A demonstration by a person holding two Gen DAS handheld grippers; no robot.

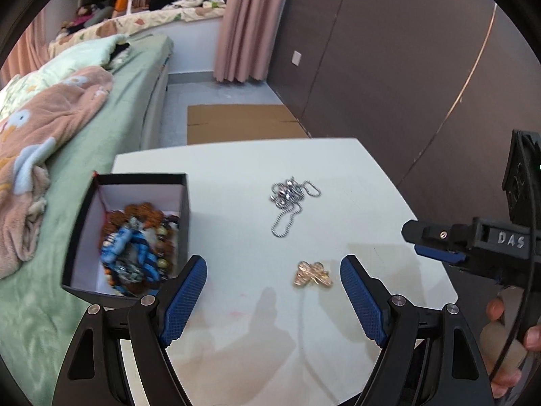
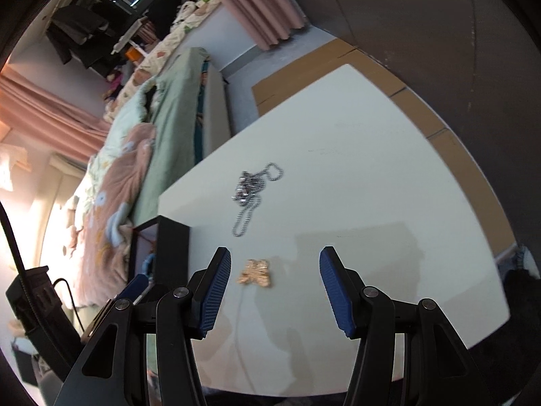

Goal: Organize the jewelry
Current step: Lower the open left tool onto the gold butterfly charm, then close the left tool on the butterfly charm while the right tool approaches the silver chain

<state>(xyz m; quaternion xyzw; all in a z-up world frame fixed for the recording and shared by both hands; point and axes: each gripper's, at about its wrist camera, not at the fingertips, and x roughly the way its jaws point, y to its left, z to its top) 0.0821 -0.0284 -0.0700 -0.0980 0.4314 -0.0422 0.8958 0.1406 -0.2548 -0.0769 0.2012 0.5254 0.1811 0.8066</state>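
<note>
- A silver ball-chain necklace (image 1: 293,203) lies loose on the white bench (image 1: 355,182), its pendant end bunched in a shiny knot and one long loop trailing toward the near side.
- Nearer the camera a small gold piece (image 1: 312,274) lies flat, knotted into a bow-like shape; a thin pale line runs from it toward the near edge.
- A black box (image 1: 182,203) with a pale lining stands at the bench's left side, beside the bed (image 1: 111,155). It holds a heap of beads (image 1: 138,247): blue and white ones on top, brown and amber ones beneath.
- The left tool (image 1: 273,264) gapes wide and empty, the gold piece just beyond its tips.
- The right tool (image 2: 275,257) stands partly spread, nothing between its blue pads (image 2: 216,291).
</note>
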